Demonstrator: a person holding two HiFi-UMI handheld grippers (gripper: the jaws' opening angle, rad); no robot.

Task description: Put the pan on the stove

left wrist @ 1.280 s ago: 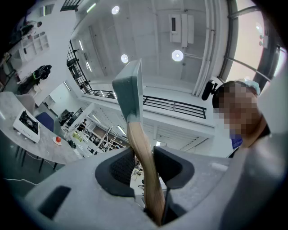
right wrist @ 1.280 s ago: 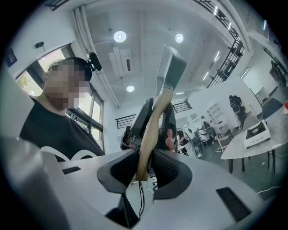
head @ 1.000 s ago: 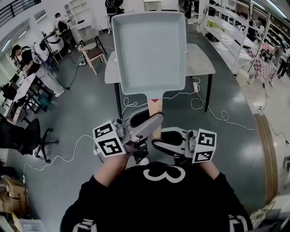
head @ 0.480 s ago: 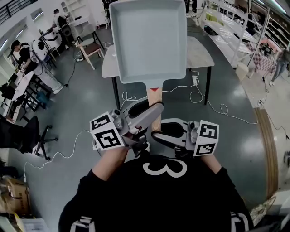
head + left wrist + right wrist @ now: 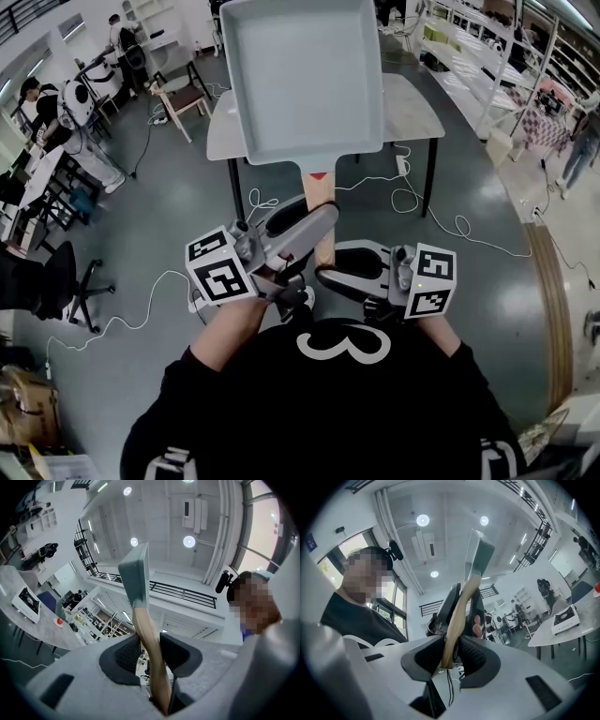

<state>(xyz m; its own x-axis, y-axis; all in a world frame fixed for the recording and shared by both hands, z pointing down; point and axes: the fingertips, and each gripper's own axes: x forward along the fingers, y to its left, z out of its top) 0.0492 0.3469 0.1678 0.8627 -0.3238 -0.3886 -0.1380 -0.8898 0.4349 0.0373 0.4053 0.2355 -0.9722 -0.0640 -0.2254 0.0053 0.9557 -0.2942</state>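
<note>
A square grey pan (image 5: pixel 302 80) with a wooden handle (image 5: pixel 322 216) is held up in the air in front of me, its inside facing the head view. My left gripper (image 5: pixel 314 223) is shut on the handle, and my right gripper (image 5: pixel 328 275) is shut on the handle's end just below. In the left gripper view the pan (image 5: pixel 135 576) shows edge-on above the clamped handle (image 5: pixel 149 644). A small white stove (image 5: pixel 27 604) sits on a grey table; the right gripper view shows the stove (image 5: pixel 565 618) too. In the head view the pan hides it.
The grey table (image 5: pixel 414 111) stands beyond the pan, with a small red thing (image 5: pixel 58 622) on it. White cables (image 5: pixel 441 220) trail over the floor. A wooden chair (image 5: pixel 183 103) and people are at the back left, an office chair (image 5: pixel 56 281) at left, shelves (image 5: pixel 487 66) at right.
The pan has drifted slightly up and left in the head view, and the table looks a little nearer. Both grippers have kept their hold on the handle.
</note>
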